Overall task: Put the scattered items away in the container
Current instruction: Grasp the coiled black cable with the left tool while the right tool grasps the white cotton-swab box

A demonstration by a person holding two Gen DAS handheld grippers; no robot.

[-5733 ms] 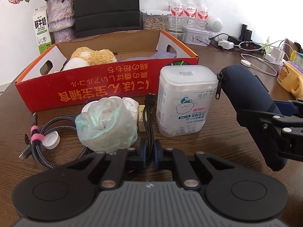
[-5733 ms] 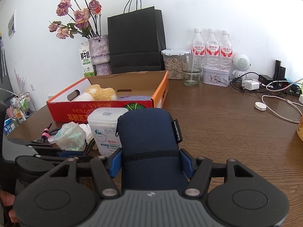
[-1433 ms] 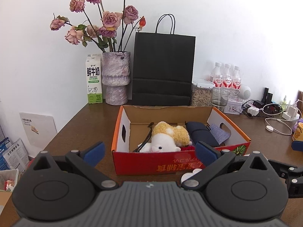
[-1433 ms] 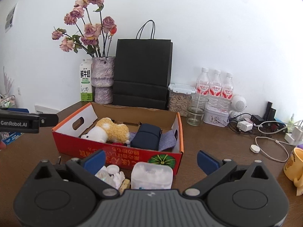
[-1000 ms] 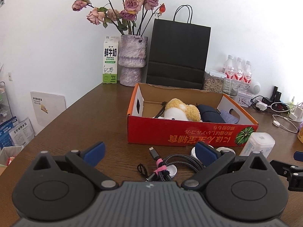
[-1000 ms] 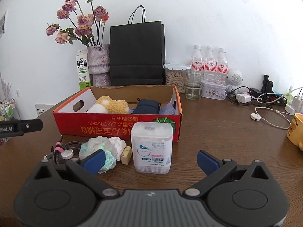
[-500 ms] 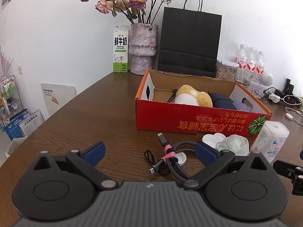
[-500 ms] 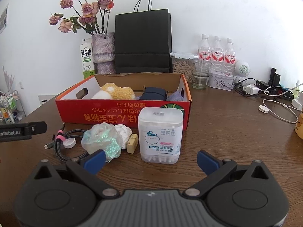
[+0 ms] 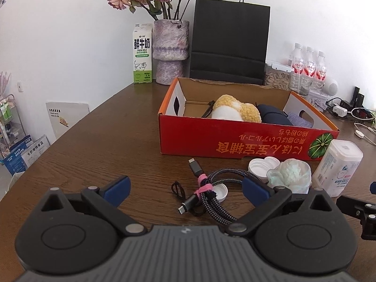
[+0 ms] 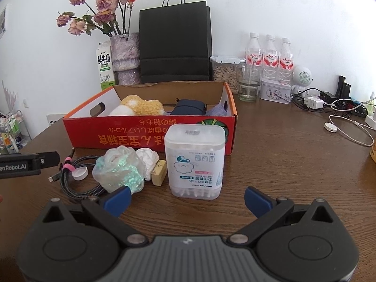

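Left wrist view: left gripper (image 9: 185,189) spread wide, empty, low over the counter (image 9: 105,145). A coiled cable (image 9: 211,192) lies between its fingers; red box (image 9: 246,138) beyond, holding a plush toy (image 9: 235,111) and dark pouch (image 9: 272,117).

Right wrist view: right gripper (image 10: 186,199) wide open, empty, facing the cotton swab tub (image 10: 194,161) standing just before the box (image 10: 150,134); crumpled bag (image 10: 119,171) beside it.

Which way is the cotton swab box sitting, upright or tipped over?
Upright. The cotton swab box stands on its base on the table, lid on top, in front of the red cardboard box.
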